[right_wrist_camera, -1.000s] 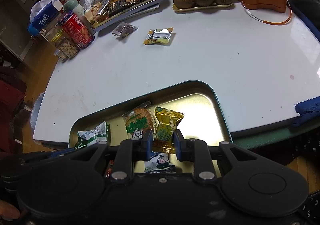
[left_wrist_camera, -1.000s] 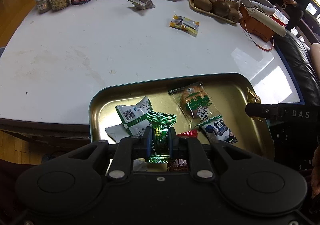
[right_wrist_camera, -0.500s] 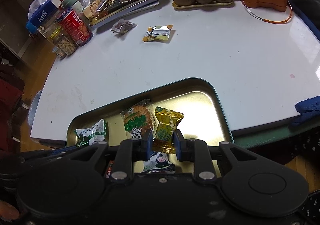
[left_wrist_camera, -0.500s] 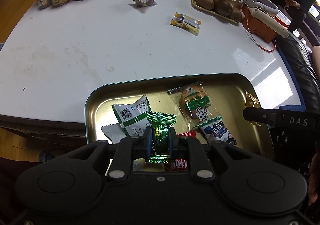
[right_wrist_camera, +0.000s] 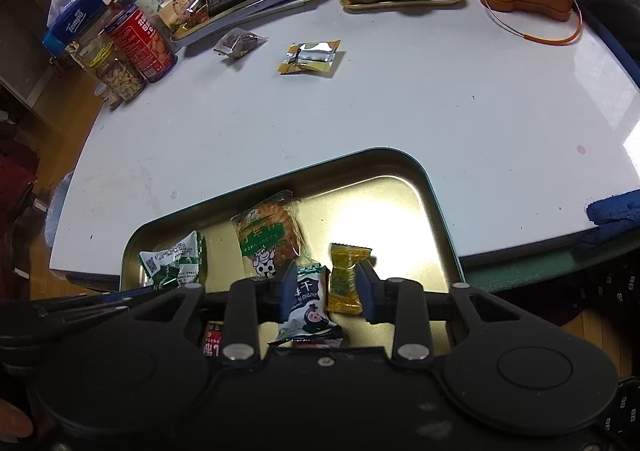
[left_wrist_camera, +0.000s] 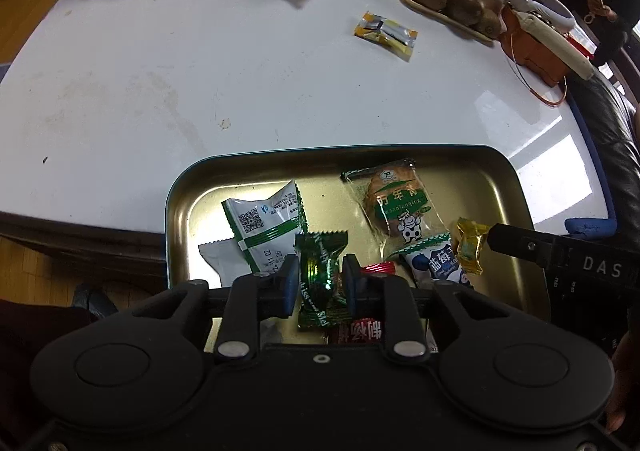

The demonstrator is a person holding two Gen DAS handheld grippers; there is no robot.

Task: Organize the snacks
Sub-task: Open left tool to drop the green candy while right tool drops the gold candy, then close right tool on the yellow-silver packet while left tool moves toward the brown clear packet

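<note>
- Left wrist view, lower centre: the left gripper [left_wrist_camera: 320,283] hangs over the gold metal tray with a teal rim [left_wrist_camera: 176,195]. Its jaws have just been opening; the dark green foil candy wrapper [left_wrist_camera: 320,275] stands between the blue pads [left_wrist_camera: 290,283], with a gap visible at each side.
- Same view, right edge: the right gripper [left_wrist_camera: 486,239] enters as a black bar, the small yellow candy wrapper [left_wrist_camera: 469,247] at its tip. Whether the tip presses it cannot be told here.
- Right wrist view, lower centre: the right gripper's jaws have also just been opening. The yellow wrapper [right_wrist_camera: 345,279] leans against the right pad; the white-and-blue packet [right_wrist_camera: 306,303] lies in the tray below the same gap.
- Both views show the clear biscuit packet with a green label [left_wrist_camera: 396,203] and the white-and-green packet [left_wrist_camera: 266,227] lying in the tray.
- Only the left view shows a red wrapper [left_wrist_camera: 362,331] at the tray's near edge in full.
- Upper centre of both views: 1 silver-and-yellow sachet [right_wrist_camera: 310,57] and 1 clear packet of dark pieces [right_wrist_camera: 238,45] lie on the white table [right_wrist_camera: 440,99], well apart from the tray.
- Only the right view shows the blue tissue pack [right_wrist_camera: 74,21].
</note>
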